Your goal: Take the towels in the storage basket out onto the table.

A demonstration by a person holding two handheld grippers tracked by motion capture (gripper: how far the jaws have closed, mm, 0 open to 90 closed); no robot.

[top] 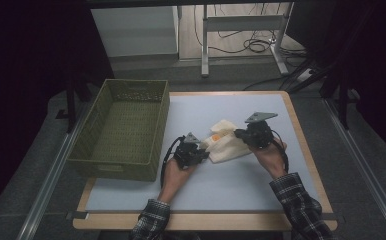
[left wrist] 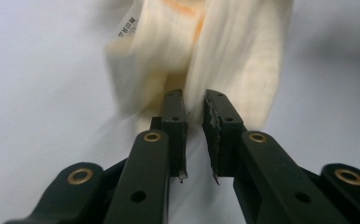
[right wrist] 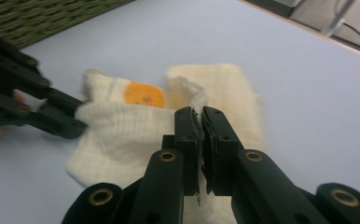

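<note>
Left gripper (top: 204,148) jaws nearly closed, right gripper (top: 239,134) jaws pinched together, forearms angled inward

In the left gripper view the cream cloth (left wrist: 206,56) is blurred, its top is cut by the picture's edge, and the print on its label (left wrist: 127,29) is too small to read. In the right gripper view the green basket (right wrist: 43,16) is cut off at the upper edge.

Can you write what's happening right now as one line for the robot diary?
left gripper: shut on cloth | right gripper: shut on cloth | cloth: on table | basket: beside it
</note>
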